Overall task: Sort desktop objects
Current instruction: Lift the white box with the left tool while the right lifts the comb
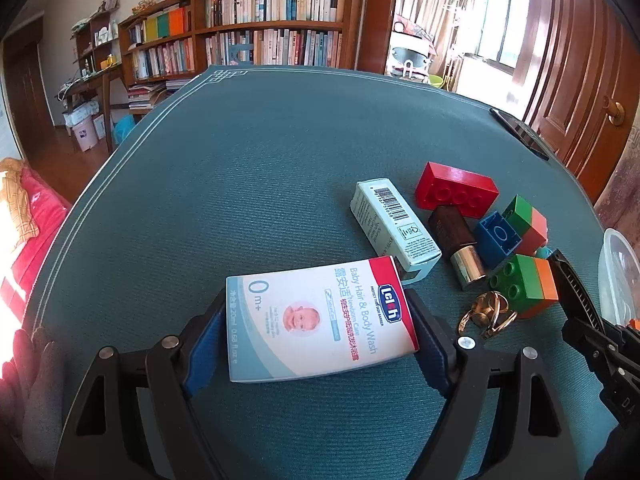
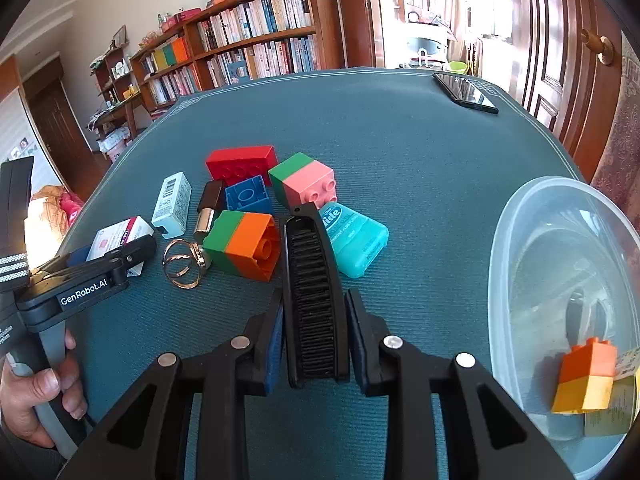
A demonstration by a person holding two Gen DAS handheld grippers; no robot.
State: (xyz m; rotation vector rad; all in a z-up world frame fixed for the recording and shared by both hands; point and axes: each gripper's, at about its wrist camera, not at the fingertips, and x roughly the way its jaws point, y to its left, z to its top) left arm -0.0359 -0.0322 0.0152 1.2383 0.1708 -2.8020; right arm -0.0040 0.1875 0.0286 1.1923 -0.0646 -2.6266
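Observation:
My left gripper (image 1: 320,320) is shut on a white and red baby wash box (image 1: 316,320), which rests on the teal table mat (image 1: 240,180). My right gripper (image 2: 314,312) is shut on a black comb (image 2: 314,292); the comb also shows in the left wrist view (image 1: 574,288). Beside them lie a white barcode box (image 1: 394,224), a brown and gold lipstick (image 1: 458,244), a red brick (image 2: 242,164), a blue brick (image 2: 248,198), a green-pink brick (image 2: 306,180), a green-orange brick (image 2: 244,246), gold rings (image 2: 182,264) and a turquoise floss case (image 2: 356,238).
A clear plastic bowl (image 2: 520,240) at the right holds an orange-yellow brick (image 2: 586,378) and a small packet. A black phone (image 2: 466,92) lies at the mat's far right corner. Bookshelves and a wooden door stand beyond the table.

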